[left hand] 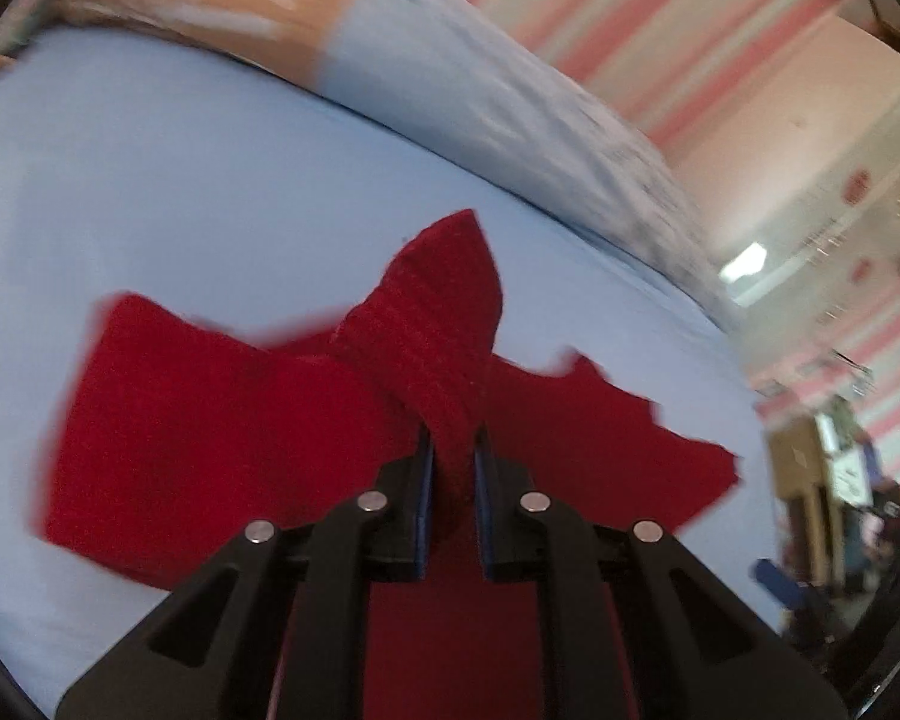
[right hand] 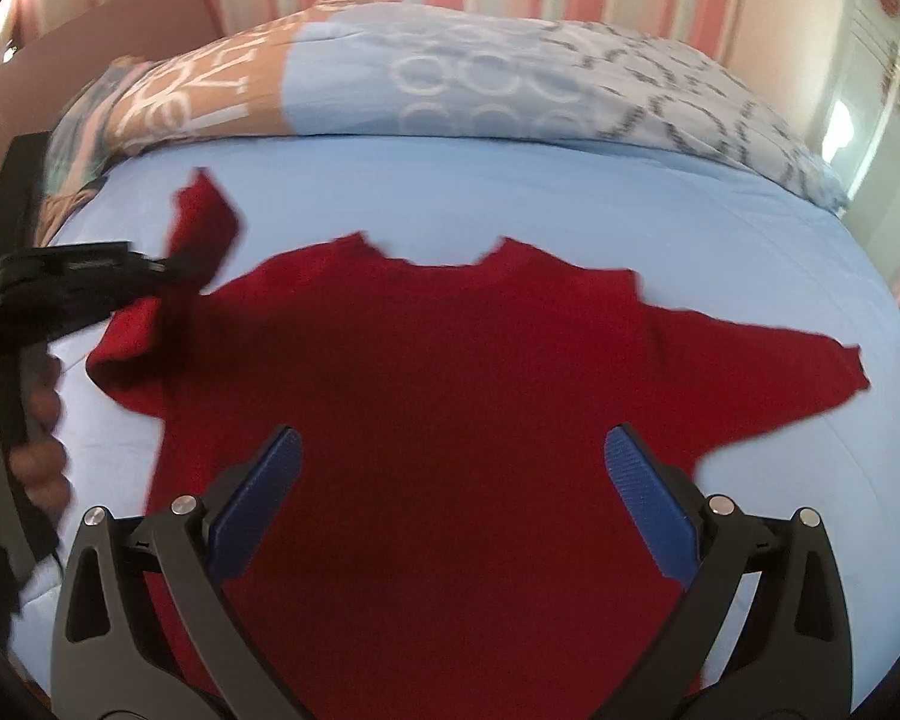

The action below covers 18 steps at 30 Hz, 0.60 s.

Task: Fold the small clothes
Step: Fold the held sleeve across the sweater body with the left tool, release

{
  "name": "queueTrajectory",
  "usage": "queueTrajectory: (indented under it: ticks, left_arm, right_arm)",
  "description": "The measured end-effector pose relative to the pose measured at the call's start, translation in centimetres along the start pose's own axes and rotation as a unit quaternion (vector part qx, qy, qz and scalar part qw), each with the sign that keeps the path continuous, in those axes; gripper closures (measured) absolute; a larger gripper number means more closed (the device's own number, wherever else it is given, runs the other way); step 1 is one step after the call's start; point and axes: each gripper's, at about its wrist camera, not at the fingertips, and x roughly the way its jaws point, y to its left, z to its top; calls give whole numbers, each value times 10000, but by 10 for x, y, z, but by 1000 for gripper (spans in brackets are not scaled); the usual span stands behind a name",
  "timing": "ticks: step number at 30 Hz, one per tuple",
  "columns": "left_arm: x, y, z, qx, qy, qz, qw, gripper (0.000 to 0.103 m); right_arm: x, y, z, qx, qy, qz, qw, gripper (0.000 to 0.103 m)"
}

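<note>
- At the far left of the right wrist view, the left hand-held gripper [right hand: 168,276] is held level, low over the bed [right hand: 510,192], by a hand [right hand: 39,432] wrapped round its grip.
- Its jaws are closed on the left sleeve [left hand: 432,324], which is lifted off the sheet.
- The red shirt [right hand: 450,396] is spread flat on the bed, collar toward the pillows [right hand: 450,78].
- The right hand-held gripper [right hand: 450,480] is held above the shirt's lower middle, jaws wide apart, with nothing gripped.
</note>
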Motion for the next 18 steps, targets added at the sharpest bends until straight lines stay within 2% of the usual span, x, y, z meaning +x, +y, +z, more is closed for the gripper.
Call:
queueTrajectory:
  ticks: [2,4,6,8,12,16,18]
  left_arm:
    - [28,-29,-7,107,204,-221,9995,91]
    - [51,-50,-16,301,358,-200,9987,91]
    - [77,-63,-28,603,579,313,9960,91]
    - [94,-62,-38,796,777,616,9919,87]
    - [95,-55,-54,773,899,579,9913,86]
    - [71,-49,-58,741,773,600,9924,86]
    - [61,-50,-56,866,727,704,9911,83]
  right_arm:
    - [-3,-20,-6,102,11,-124,9999,3]
    - [-3,-41,-13,213,18,-256,9994,3]
    - [0,-57,-17,326,58,-363,9988,3]
    - [2,-68,-21,445,99,-423,9981,3]
    - [7,-75,-29,562,143,-384,9976,3]
    - [10,-69,-31,471,146,-341,9982,3]
    - [12,-65,-26,488,116,-220,9985,3]
